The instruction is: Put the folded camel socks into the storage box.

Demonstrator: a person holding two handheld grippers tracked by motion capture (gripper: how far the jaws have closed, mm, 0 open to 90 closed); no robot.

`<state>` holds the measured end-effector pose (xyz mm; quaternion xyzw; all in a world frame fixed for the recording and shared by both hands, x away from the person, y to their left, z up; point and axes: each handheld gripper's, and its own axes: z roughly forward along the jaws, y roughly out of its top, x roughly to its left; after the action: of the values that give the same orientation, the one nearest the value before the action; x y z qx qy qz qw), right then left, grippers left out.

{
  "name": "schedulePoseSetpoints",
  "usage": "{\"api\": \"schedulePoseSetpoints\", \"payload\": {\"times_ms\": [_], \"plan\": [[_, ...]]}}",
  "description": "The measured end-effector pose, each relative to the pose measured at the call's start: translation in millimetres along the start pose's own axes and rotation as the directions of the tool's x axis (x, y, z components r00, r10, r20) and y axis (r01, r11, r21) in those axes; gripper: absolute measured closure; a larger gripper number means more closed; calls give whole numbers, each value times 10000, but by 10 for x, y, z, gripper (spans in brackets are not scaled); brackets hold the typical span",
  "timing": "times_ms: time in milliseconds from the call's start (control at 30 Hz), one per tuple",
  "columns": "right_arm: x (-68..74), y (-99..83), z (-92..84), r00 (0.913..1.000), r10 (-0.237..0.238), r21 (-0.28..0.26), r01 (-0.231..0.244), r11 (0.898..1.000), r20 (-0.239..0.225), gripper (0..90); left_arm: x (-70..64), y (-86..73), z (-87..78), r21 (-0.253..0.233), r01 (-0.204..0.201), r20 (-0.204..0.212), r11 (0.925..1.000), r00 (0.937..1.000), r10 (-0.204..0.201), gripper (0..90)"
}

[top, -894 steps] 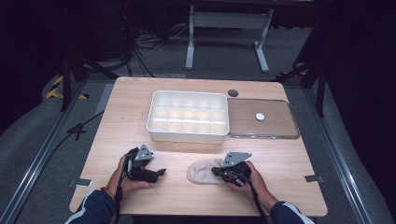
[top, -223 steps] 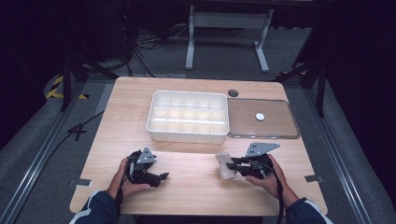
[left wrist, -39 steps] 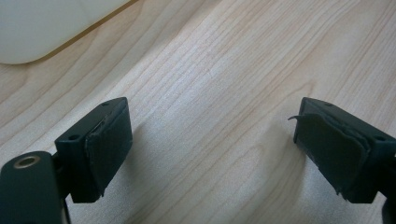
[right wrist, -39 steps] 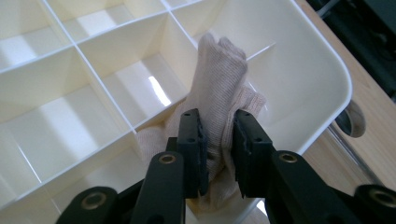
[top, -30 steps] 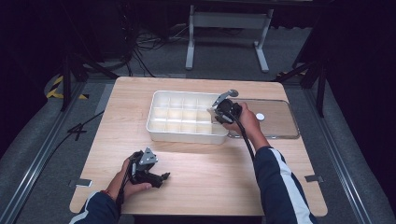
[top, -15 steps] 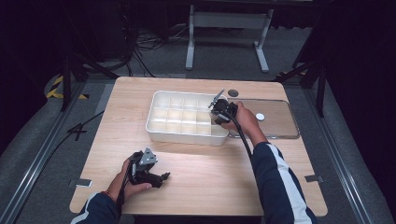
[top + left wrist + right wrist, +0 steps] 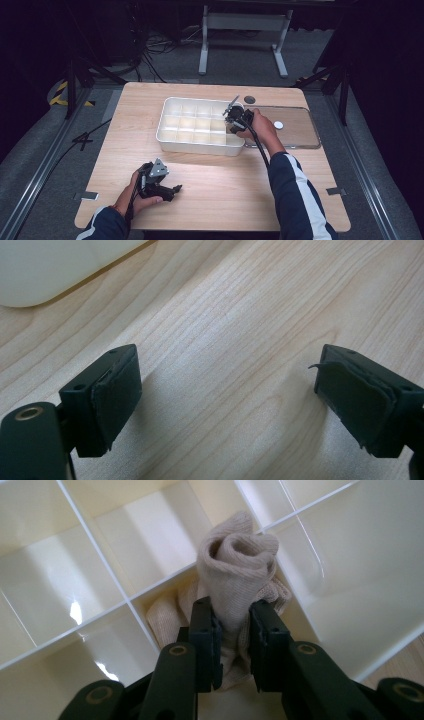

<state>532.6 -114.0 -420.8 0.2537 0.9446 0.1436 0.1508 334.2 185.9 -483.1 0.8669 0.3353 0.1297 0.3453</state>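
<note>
Pinching a rolled beige ribbed-knit sock (image 7: 235, 575) in the right gripper (image 7: 232, 630), down inside a right-hand compartment of the glossy white divided plastic box (image 7: 167, 139). Thin partition walls crowding both jaws. Resting the left gripper (image 7: 225, 400) wide apart, empty, on the pale wood-grain table (image 7: 225, 190). Lying beside the box: clear lid (image 7: 300, 137).

High view overlooks whole table (image 7: 220, 185); tongs views close-up, downward; all share divided tray (image 7: 170, 135).

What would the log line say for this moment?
right gripper: shut on rolled sock, over divided tray | left gripper: open, on table | lid: beside tray
</note>
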Motion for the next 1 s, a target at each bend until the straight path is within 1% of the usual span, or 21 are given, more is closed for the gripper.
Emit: {"api": "schedulePoseSetpoints", "payload": {"times_ms": [33,67,133,300,333,367,400,433,533,567,600,633,700,767,800,833,867,900,933,967,1000], "plan": [[0,0,0,10000,0,0,0,10000,0,747,0,0,0,0,0,0,10000,10000,0,117],[-5,-13,-2,9999,123,-170,-124,9998,-49,746,1,0,0,1,-6,-7,10000,10000,6,117],[-11,-16,-7,10000,81,-184,-82,9998,-55,746,0,0,-1,4,-5,-5,10000,10000,5,117],[-30,-37,-61,9991,407,-405,-401,9984,134,716,-4,-4,-9,56,0,3,10000,10000,0,118],[-37,-48,-70,9985,538,-467,-532,9975,104,710,-3,-4,-9,54,-10,2,10000,10000,10,119],[-46,-66,-85,9970,768,-643,-772,9949,-86,689,1,-3,-9,46,-83,10,10000,10000,83,119],[-46,-66,-85,9970,768,-643,-772,9949,-86,689,-1,-4,-10,64,-54,3,10000,10000,54,119],[-44,-72,-110,9957,904,-797,-915,9926,-177,661,1,-3,-9,39,-86,8,10000,10000,86,119],[-47,-72,-172,9950,977,-1106,-995,9889,-218,648,0,-3,-8,24,-58,14,10000,10000,58,118],[-48,-72,-197,9956,915,-1238,-936,9879,-225,652,1,-3,-7,16,-59,19,10000,10000,59,118],[-48,-72,-197,9956,915,-1238,-936,9879,-225,652,1,-3,-7,16,-59,19,10000,10000,59,118],[-47,-71,-223,9953,936,-1447,-961,9848,-243,656,3,0,-13,96,-73,38,9999,10000,72,118],[-34,-57,-273,9941,1042,-1897,-1080,9759,-302,672,2,0,-13,88,-75,40,9999,10000,75,118],[-19,-38,-275,9933,1155,-2090,-1132,9713,-10,685,1,-1,-13,81,-73,30,9999,10000,73,118],[-12,-31,-256,9922,1249,-2151,-1215,9690,23,693,1,-1,-13,85,-79,25,9999,10000,78,119],[-2,-19,-216,9904,1379,-2028,-1329,9702,106,713,-1,-3,-13,64,-88,-19,9999,10000,88,119],[0,-17,-202,9904,1379,-1948,-1328,9718,128,734,-9,-8,-7,4,39,32,10000,10000,-39,119],[6,-14,-179,9897,1430,-1930,-1403,9711,-2,752,-9,-8,-7,4,39,32,10000,10000,-39,119],[6,-14,-179,9897,1430,-1930,-1403,9711,-2,752,-10,-9,-8,18,41,42,10000,10000,-41,119],[13,-10,-161,9897,1428,-1805,-1387,9737,102,792,-10,-9,-9,20,40,42,10000,10000,-40,119],[15,-6,-154,9904,1380,-1780,-1336,9749,124,808,-9,-9,-8,18,45,44,10000,10000,-45,119]]}}
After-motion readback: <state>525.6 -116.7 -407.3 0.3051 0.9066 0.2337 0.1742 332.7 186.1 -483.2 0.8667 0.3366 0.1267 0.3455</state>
